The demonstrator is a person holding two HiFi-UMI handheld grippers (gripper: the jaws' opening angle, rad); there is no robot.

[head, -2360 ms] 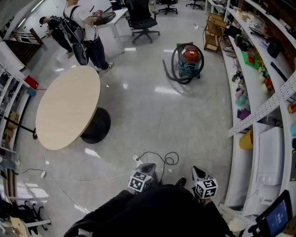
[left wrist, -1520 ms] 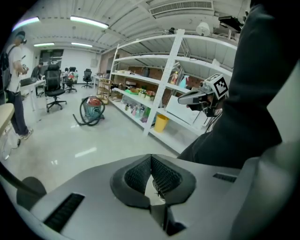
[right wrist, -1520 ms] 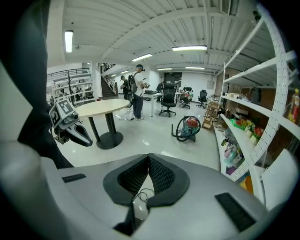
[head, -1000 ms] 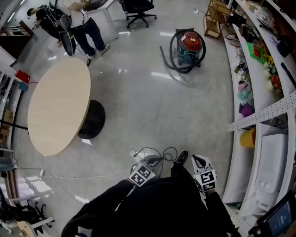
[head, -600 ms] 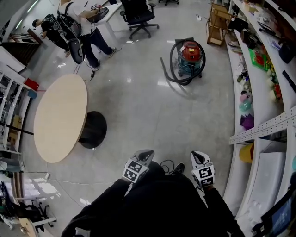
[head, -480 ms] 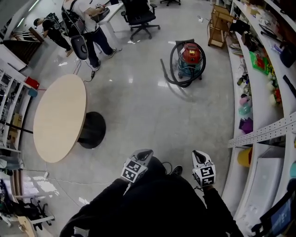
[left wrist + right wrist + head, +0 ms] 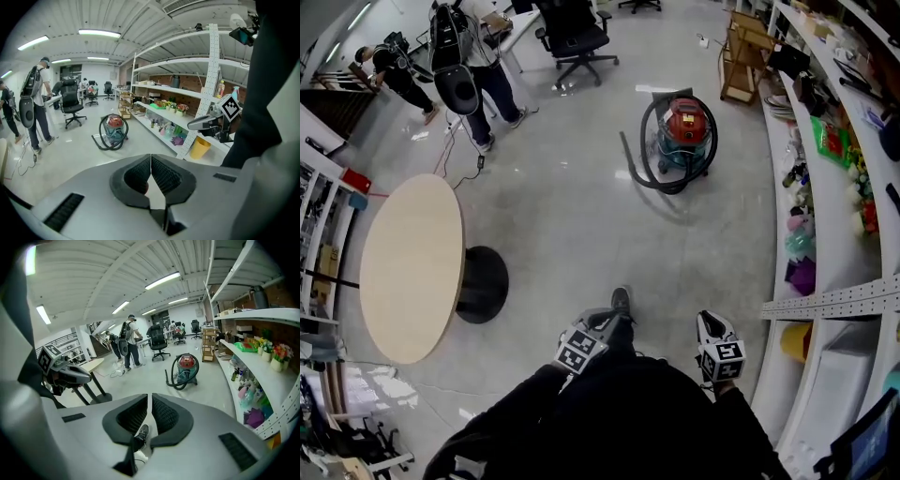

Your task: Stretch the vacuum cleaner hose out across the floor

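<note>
Hose [image 7: 643, 150] lies coiled in a loop round the vacuum [image 7: 686, 122], and its stiff end rests on the floor [image 7: 581, 216] just left of the vacuum in the head view. None of it is stretched out. We stand well short of the vacuum, with both grippers held low in front of us and far from it. Our left gripper [image 7: 150, 161] has its fingers pressed together with nothing between them; in its own view the vacuum sits beyond the fingertips, a little to the left. Our right gripper [image 7: 150, 405] has its fingers together too, empty, and its view has the vacuum ahead and slightly right of the tips. One shoe [image 7: 621, 300] shows on the floor on the near side of the vacuum, well apart from it. A round surface [image 7: 408, 267] on a dark foot stands well to the left of the vacuum and nearer to us. Shelves [image 7: 825, 187] full of small goods run just right of the vacuum. Beyond the vacuum stands a wooden rack [image 7: 741, 56]. Beyond it to the left are an office chair [image 7: 572, 37] and, further left, two people [image 7: 473, 56], one carrying a backpack
</note>
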